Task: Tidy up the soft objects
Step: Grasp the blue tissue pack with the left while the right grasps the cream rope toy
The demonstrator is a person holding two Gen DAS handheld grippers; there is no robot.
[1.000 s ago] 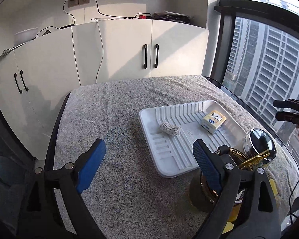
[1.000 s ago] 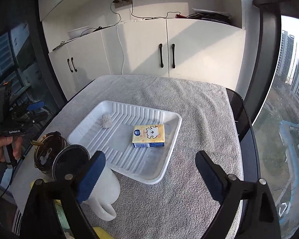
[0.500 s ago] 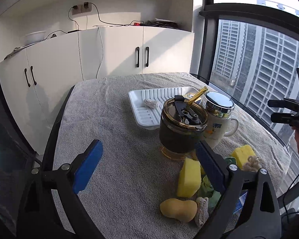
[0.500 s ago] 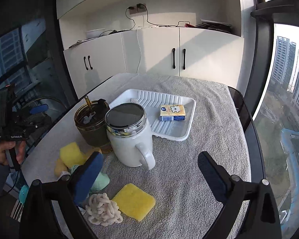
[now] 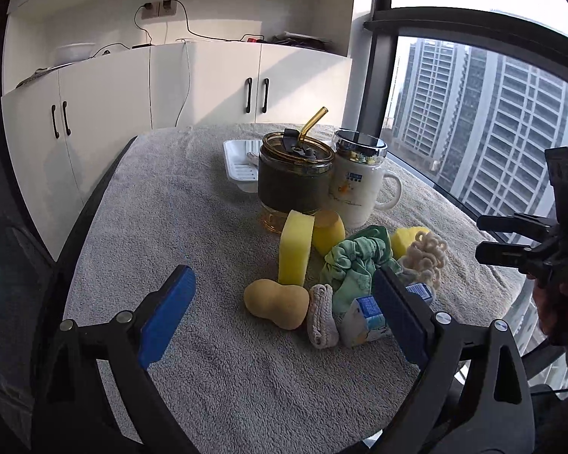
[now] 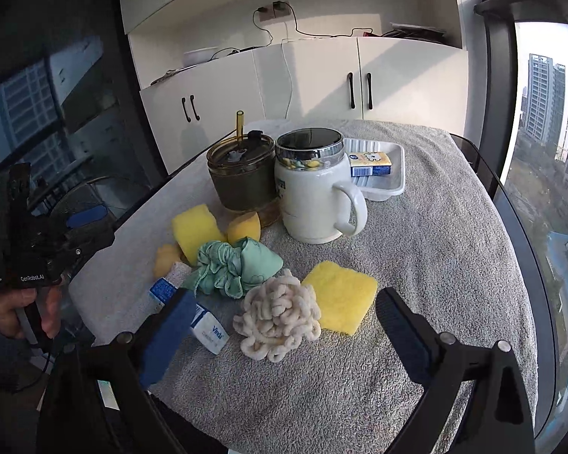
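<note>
Both my grippers, left [image 5: 284, 321] and right [image 6: 284, 333], gape empty over the pile; next, grab the yarn [image 6: 278, 319] for the tray [image 6: 392, 189].

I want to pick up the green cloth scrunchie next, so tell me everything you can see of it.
The green scrunchie is a pale mint fabric ring, gathered into ruffles, with a looser flap of the same cloth spread to one side. It looks thin and soft and lies crumpled flat on the grey towel. It sits in the middle of the pile, against the upright yellow sponge behind it and the cream loopy yarn bundle in front. No claw touches it.
</note>
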